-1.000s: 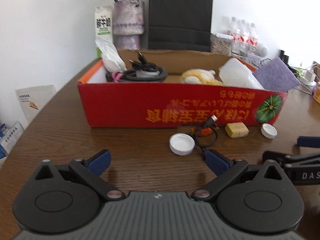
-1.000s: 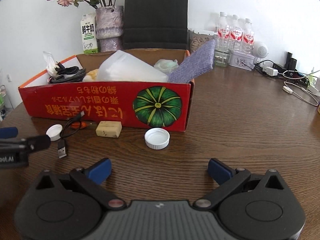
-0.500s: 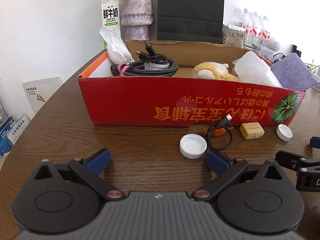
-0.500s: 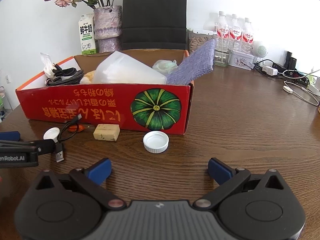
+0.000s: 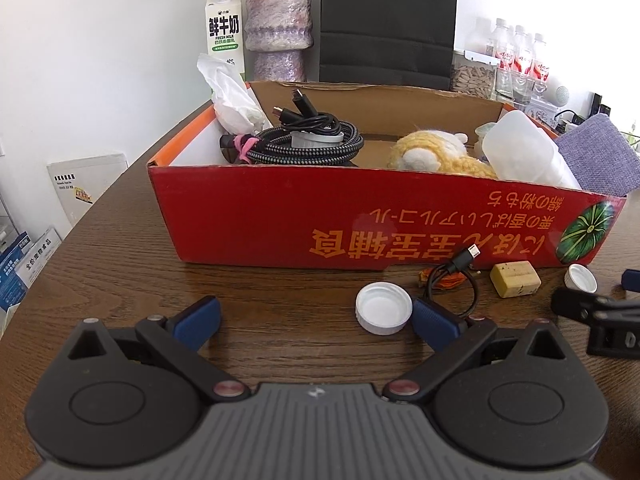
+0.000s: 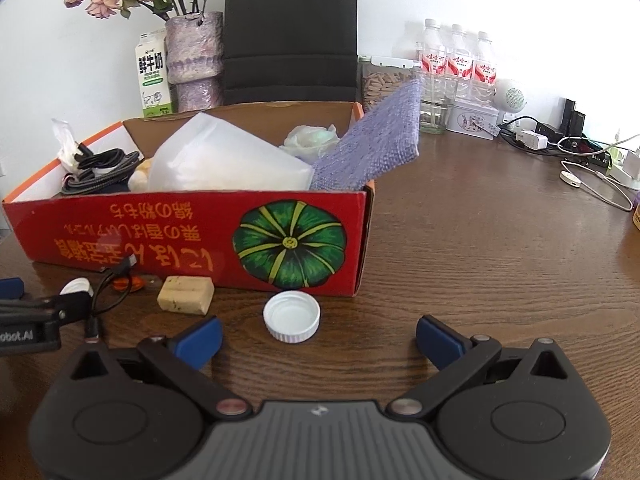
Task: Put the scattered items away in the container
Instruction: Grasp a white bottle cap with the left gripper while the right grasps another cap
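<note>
A red cardboard box holds coiled cables, a yellow plush toy, a translucent tub and a purple cloth. On the table in front of it lie a white cap, a short black cable, a tan block and a second white cap. My left gripper is open, its right finger just beside the first cap. My right gripper is open too, just short of the second cap.
Behind the box stand a milk carton, a purple vase and a black paper bag. Water bottles, a tin and charger cables crowd the far right. Leaflets lie off the left table edge.
Both grippers have moved forward toward the box; the caps, cable and block now appear closer. Nothing has been picked up and both stay open.
</note>
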The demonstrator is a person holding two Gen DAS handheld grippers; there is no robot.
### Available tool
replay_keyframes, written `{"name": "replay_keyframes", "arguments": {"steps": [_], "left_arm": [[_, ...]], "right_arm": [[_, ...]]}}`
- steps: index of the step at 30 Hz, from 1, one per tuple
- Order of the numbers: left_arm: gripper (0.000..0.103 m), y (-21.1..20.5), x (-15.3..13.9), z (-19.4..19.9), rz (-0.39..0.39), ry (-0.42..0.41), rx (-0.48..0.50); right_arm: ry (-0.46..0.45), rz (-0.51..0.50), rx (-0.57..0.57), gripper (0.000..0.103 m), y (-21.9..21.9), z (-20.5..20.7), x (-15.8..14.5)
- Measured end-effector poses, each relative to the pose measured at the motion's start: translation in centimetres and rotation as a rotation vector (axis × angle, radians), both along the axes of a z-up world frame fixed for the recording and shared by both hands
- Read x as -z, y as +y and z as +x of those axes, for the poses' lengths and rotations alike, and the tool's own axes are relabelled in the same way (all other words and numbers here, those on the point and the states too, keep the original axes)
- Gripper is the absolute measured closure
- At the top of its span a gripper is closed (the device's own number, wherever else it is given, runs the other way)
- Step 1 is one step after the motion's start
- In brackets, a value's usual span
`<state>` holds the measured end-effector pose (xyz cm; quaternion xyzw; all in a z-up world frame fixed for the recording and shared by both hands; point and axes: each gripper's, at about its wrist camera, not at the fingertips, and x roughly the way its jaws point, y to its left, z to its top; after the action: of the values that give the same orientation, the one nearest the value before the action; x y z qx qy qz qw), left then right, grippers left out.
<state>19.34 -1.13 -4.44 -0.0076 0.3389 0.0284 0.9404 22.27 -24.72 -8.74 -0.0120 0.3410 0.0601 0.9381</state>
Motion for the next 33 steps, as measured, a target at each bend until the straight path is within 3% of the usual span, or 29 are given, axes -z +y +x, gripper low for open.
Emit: {"name": "replay_keyframes", "arguments": {"steps": [3,6,7,8,9,10,12,24,33], "left_arm": [[0.013,-0.1,-0.1,-0.2,0.003,-0.015,0.018],[0.037,-0.4,-0.3,-0.5,0.006,-0.038,0.033],[0.048,-0.4,-0.4,-0.5,0.004,-0.043,0.042],[0.061,-0.5,-0.4,-0.6,0.005,-0.049,0.047],[0.065,-0.6,-0.5,-0.6,0.006,-0.052,0.052],[0.073,-0.7,-0.5,-0.7,0.005,-0.054,0.059],[0.074,-0.9,-0.5,-0.7,0.007,-0.055,0.062],[0.074,-0.6,-0.5,-0.8,-0.012,-0.059,0.054],[0.074,0.4,-0.8,-1.7,-0.06,-0.104,0.006]], "right_arm": [[0.0,0.003,0.019,0.0,0.2,0.7,0.0],[-0.002,0.008,0.013,0.0,0.3,0.9,0.1],[-0.005,0.008,0.007,0.005,0.4,0.9,0.1],[-0.018,0.008,-0.002,0.019,0.4,0.7,0.0],[-0.032,0.009,-0.01,0.028,0.5,0.5,-0.1],[-0.045,0.013,-0.018,0.048,0.5,0.3,-0.2],[-0.057,0.012,-0.018,0.074,0.6,0.1,-0.3],[-0.063,0.098,-0.051,0.076,0.0,-0.5,-0.6],[-0.137,0.092,-0.029,0.076,-0.1,-1.6,-1.1]]}}
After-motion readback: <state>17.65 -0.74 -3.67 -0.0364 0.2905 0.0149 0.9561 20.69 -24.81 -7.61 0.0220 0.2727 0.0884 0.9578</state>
